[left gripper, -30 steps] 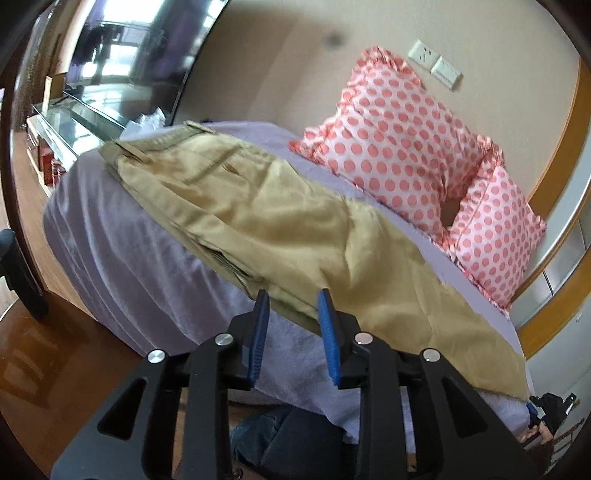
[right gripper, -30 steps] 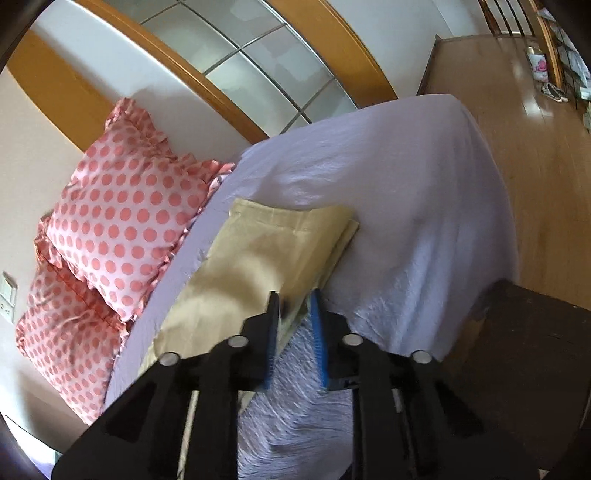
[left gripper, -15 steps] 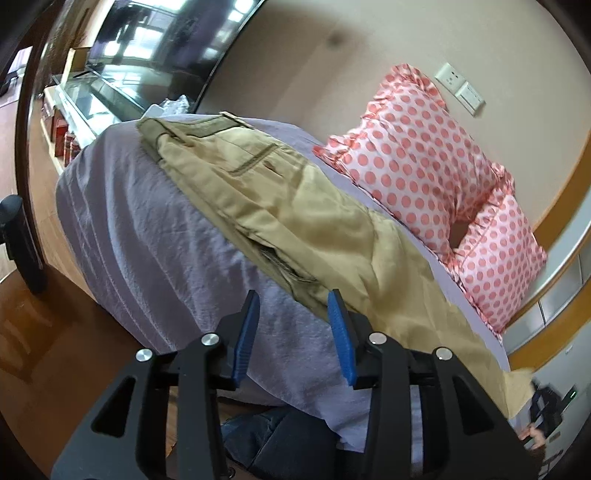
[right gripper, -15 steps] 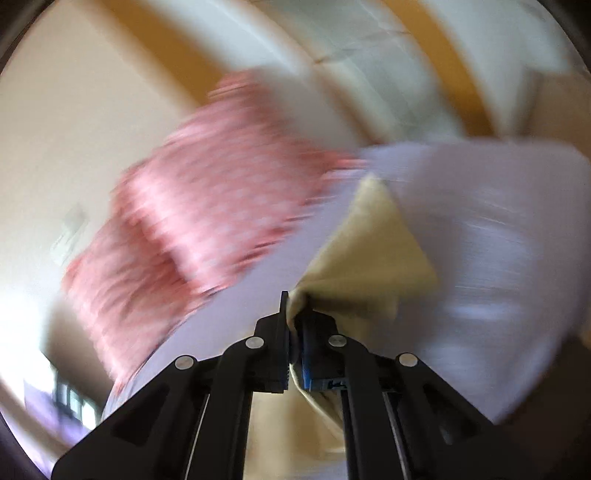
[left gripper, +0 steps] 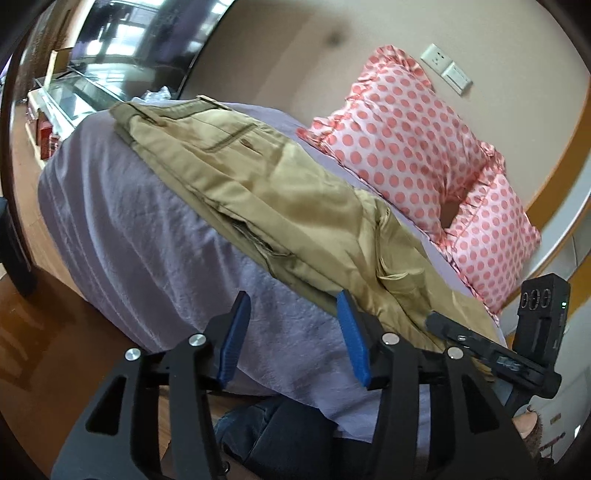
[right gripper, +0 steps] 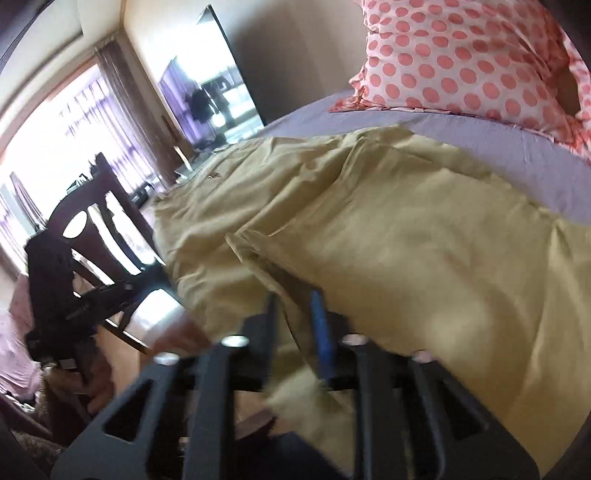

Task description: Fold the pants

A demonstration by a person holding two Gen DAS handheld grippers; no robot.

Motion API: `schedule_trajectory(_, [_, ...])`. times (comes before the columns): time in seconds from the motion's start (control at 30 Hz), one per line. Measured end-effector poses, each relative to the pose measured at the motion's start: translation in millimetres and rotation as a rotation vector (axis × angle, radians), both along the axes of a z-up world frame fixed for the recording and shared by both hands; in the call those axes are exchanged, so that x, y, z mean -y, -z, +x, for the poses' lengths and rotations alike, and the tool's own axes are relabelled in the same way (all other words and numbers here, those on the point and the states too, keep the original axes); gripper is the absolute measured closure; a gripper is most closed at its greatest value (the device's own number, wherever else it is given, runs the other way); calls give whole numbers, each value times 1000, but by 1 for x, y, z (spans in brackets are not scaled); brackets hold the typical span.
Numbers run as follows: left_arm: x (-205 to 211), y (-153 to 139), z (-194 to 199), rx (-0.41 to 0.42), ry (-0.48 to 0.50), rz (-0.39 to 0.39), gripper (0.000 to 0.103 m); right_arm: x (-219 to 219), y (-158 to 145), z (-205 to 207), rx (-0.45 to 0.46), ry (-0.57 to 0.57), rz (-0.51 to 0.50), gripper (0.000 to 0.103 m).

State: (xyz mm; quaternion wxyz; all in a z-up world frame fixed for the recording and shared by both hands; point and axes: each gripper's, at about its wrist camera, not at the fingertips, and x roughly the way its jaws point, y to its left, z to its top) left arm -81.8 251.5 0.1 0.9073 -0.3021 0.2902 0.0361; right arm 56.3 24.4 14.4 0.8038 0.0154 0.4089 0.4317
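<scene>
Khaki pants (left gripper: 280, 192) lie along a bed covered with a lavender sheet (left gripper: 140, 240), waistband at the far left. My left gripper (left gripper: 293, 306) is open, its blue pads just short of the pants' near edge above the sheet. My right gripper (right gripper: 295, 295) is shut on a fold of the pants (right gripper: 369, 229), carrying the leg end over the rest; that view is blurred. The right gripper's body also shows at the lower right of the left wrist view (left gripper: 491, 354).
Two pink polka-dot pillows (left gripper: 402, 122) lean on the wall behind the pants. A TV (left gripper: 147, 33) and low cabinet stand beyond the bed's left end. A dark wooden chair (right gripper: 107, 229) stands beside the bed. Wood floor (left gripper: 44, 350) lies below.
My right gripper closed on the leg end and swung it leftward over the pants. My left gripper opened wider and shifted toward the pants' near edge.
</scene>
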Motion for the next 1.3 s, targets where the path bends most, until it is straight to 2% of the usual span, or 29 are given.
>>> schedule_trajectory(0.03, [1,0,2,-2,13,-1,53,7,-4,-3,7,11,35,36])
schedule_trajectory(0.1, [6,0,5,-2,25,9,53,21,-15,-7,43,60,84,18])
schedule_trajectory(0.2, [7,-2,4,25,11,4,53,39,-24,-5,39,99,139,18])
schedule_trajectory(0.37, [0,-3,10,39,-39,-32,45,47,-14,4,-28,111,177,18])
schedule_trajectory(0.43, [-9,-7,9,82,-66,-64,46,43,-14,3,-41,101,178,18])
schedule_trajectory(0.5, [-24,-14,-2,162,-134,-102,48,41,-13,-1,-46,90,171,18])
schedule_trajectory(0.57, [-39,-16,-10,194,-197,-126,45,40,-11,-4,-49,83,170,18])
schedule_trajectory(0.67, [-62,-9,-1,124,-253,-145,44,38,-9,-2,-59,78,176,18])
schedule_trajectory(0.83, [-90,5,16,80,-290,-234,44,34,-7,-2,-69,63,178,18])
schedule_trajectory(0.93, [-87,-3,26,52,-287,-181,40,35,-7,-1,-70,62,180,18])
schedule_trajectory(0.97, [-85,-5,30,37,-285,-164,35,36,-6,1,-77,67,185,18])
schedule_trajectory(1.07, [-80,-10,34,11,-298,-151,31,38,-2,6,-101,78,197,18])
schedule_trajectory(1.17, [-76,-15,37,49,-244,-192,39,39,2,6,-117,81,201,18])
schedule_trajectory(1.23, [-67,-23,42,48,-235,-124,39,40,2,6,-117,79,203,18])
schedule_trajectory(1.3, [-70,-22,50,20,-241,-113,39,41,2,7,-120,77,209,18])
